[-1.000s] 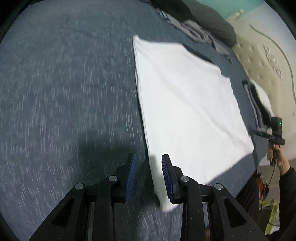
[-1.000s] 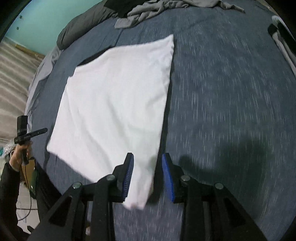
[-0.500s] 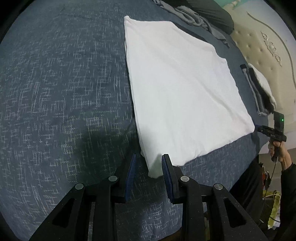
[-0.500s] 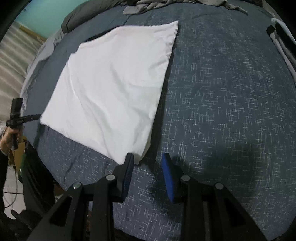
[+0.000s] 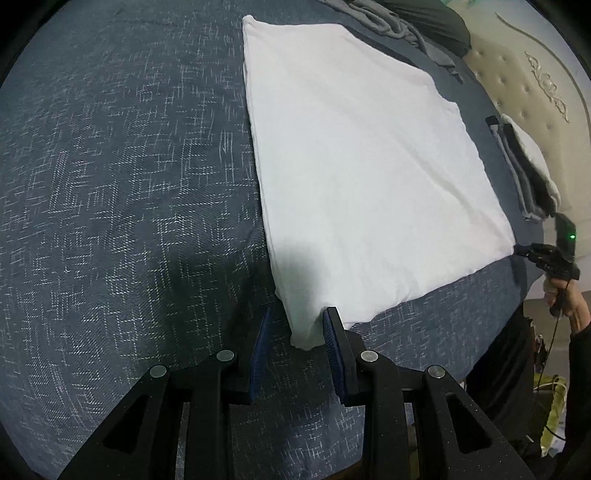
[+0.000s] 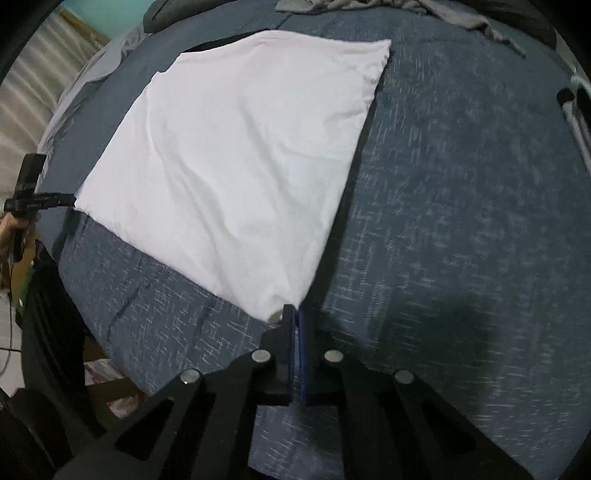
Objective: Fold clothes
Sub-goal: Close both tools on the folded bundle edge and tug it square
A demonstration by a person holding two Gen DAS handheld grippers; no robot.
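A white cloth (image 5: 362,155) lies spread flat on the dark blue bedspread (image 5: 122,192). My left gripper (image 5: 298,317) is open, and the cloth's near corner lies on the bed between its blue pads (image 5: 260,343). In the right wrist view the same white cloth (image 6: 236,155) reaches up to my right gripper (image 6: 296,309), whose jaws are pressed together on the tip of the other near corner. Each gripper also shows in the other's view at its corner: the right gripper (image 5: 535,254) and the left gripper (image 6: 55,201).
A stack of folded clothes (image 5: 528,177) lies by the padded headboard (image 5: 535,74). Loose grey garments (image 6: 369,5) are heaped at the far side of the bed. The bed's near edge (image 6: 122,332) runs just below the cloth. A person's hand (image 5: 565,299) holds the right gripper.
The right gripper went from open to shut at its cloth corner. The left gripper moved forward, so its corner now lies deeper between the open fingers.
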